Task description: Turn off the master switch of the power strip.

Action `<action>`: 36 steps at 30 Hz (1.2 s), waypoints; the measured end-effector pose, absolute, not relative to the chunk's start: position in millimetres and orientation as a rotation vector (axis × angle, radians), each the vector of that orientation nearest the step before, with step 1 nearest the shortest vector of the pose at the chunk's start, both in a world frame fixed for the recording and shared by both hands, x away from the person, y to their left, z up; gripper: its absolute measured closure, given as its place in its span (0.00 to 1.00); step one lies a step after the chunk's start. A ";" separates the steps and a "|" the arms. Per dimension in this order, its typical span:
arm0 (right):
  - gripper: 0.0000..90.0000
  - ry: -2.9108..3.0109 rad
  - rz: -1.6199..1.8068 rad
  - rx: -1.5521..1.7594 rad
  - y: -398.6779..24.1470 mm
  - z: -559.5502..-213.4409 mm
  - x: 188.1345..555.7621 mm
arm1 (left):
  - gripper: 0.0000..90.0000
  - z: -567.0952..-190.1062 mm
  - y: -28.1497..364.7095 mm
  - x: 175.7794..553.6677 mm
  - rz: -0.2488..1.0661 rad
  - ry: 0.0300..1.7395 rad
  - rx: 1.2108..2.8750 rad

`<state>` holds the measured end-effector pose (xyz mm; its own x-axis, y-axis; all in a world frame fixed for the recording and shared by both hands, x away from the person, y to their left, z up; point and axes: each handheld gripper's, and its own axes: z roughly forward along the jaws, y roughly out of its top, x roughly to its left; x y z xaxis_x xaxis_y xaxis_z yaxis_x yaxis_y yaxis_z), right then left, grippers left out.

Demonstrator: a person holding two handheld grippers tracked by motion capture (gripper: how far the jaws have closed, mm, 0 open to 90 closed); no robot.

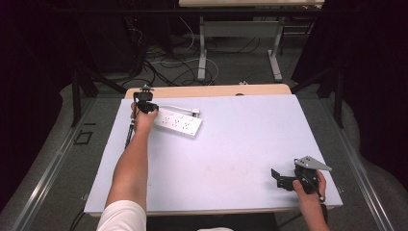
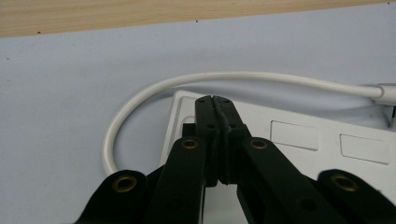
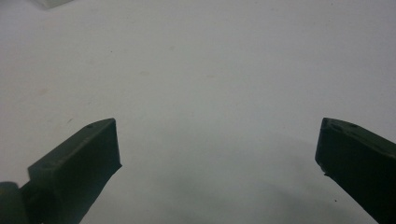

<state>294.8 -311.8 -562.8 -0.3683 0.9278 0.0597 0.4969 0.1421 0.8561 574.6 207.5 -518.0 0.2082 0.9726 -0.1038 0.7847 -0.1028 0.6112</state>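
A white power strip (image 1: 177, 121) lies on the pale mat (image 1: 231, 144) that covers the table, toward the far left part of it, set at a slant so that its right end comes nearer than its left. Its white cable (image 1: 179, 109) leaves the left end and runs along the far side of the strip to a plug (image 1: 196, 112) lying just beyond the strip's far right corner.

The left gripper (image 1: 144, 105) sits over the left end of the power strip, at the far left of the mat, with the forearm reaching up to it from the near edge. In the left gripper view, the left gripper (image 2: 215, 100) has its jaws pressed together with nothing between them, the tips lying over the end of the power strip (image 2: 299, 140); whether they touch it I cannot tell. The cable (image 2: 154, 91) curls round from that end in a loop on the mat and then runs off to the right.

The right gripper (image 1: 283, 179) rests near the right front corner of the mat, well apart from the strip, pointing left. In the right gripper view, the right gripper (image 3: 219, 140) has its jaws spread wide over bare mat (image 3: 210, 70).
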 end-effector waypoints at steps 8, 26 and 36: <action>0.00 1.920 1.155 1.358 -313.4 -563.1 294.7 | 1.00 -521.7 210.1 576.9 0.445 1.627 1.958; 0.00 1.926 1.163 1.361 -315.5 -561.5 294.0 | 1.00 -524.4 207.8 578.7 0.465 1.629 1.965; 0.00 1.916 1.164 1.366 -315.0 -562.0 293.2 | 1.00 -523.7 204.5 579.5 0.477 1.628 1.997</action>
<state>293.2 -315.0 -562.0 -0.3635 0.9289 0.0707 0.4912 0.1266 0.8618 579.5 204.5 -523.7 0.2172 0.9748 -0.0507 0.7934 -0.1461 0.5909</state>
